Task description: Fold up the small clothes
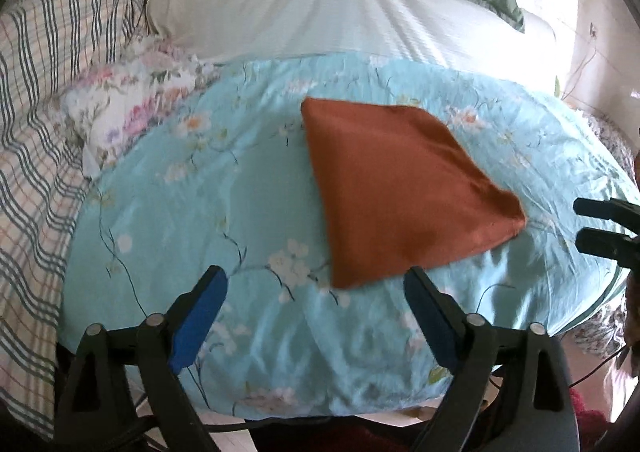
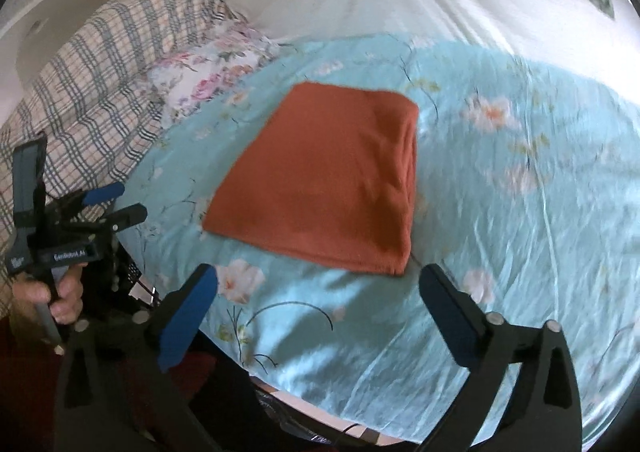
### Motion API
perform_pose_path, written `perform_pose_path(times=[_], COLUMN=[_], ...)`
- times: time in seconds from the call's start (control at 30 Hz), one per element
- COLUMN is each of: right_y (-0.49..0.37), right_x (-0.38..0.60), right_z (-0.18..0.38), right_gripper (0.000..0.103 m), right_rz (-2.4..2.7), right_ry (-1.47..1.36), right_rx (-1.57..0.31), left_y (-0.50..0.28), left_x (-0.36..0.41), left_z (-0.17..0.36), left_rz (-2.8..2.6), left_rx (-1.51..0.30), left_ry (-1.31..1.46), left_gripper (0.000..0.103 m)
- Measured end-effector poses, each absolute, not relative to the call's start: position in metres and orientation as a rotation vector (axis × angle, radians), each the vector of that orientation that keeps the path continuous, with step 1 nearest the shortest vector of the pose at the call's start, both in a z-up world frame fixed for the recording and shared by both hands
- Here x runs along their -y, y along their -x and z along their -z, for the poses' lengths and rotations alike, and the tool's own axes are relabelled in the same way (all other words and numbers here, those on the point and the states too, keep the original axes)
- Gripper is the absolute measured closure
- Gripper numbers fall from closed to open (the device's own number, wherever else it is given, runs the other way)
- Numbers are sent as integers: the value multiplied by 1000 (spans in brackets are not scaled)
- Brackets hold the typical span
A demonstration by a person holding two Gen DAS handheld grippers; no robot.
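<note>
Spread over the near end of a bed, a pale blue flowered sheet (image 1: 248, 187) made the working surface, with a white mattress (image 1: 304, 7) beyond it, a checked blanket (image 1: 44, 99) along one side and a rose-print pillow (image 1: 120, 111) wedged between them. On the sheet lay the rust-orange cloth (image 2: 320, 179), already a neat, flat, four-sided packet with a thicker folded edge on one side.

Neither tool touched it. The left gripper (image 1: 316, 284) hung just short of the cloth's near corner, its blue pads spread wide with nothing between them. The right gripper (image 2: 320, 284) hovered likewise near the cloth's near edge, fingers wide apart and empty.

Judged from this, the fold looked close to finished, and the risks lay in any further handling. The layers were loose, so a pinch that caught only the top one would probably peel the packet open rather than move it whole. The glossy-looking sheet underneath seemed likely to bunch or be grabbed along with the cloth if a finger dug too low. A pull from one side alone could skew the edges. Both views were somewhat blurred, so how squarely the edges met could not be told.
</note>
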State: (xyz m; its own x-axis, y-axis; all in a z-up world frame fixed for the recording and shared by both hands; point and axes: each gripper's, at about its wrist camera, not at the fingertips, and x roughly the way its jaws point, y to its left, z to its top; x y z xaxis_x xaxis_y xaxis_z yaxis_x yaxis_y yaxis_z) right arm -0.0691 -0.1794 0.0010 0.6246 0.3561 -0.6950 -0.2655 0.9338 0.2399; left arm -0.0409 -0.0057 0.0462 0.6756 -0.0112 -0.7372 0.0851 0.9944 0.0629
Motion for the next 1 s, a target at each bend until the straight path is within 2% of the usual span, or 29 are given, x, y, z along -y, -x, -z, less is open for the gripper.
perform_pose_path(times=[0.47, 1.0], right_y=[46, 11], right_x=[160, 161], right_z=[41, 29], right_gripper=[1, 1], right_rz=[-357, -360], right_ry=[-113, -98], right_rx=[-912, -915], left_y=[16, -6], left_x=[18, 18], left_z=[-10, -20], left_rz=[-39, -30], left_rx=[-918, -895], left_ry=[-198, -186], left_gripper=[8, 8])
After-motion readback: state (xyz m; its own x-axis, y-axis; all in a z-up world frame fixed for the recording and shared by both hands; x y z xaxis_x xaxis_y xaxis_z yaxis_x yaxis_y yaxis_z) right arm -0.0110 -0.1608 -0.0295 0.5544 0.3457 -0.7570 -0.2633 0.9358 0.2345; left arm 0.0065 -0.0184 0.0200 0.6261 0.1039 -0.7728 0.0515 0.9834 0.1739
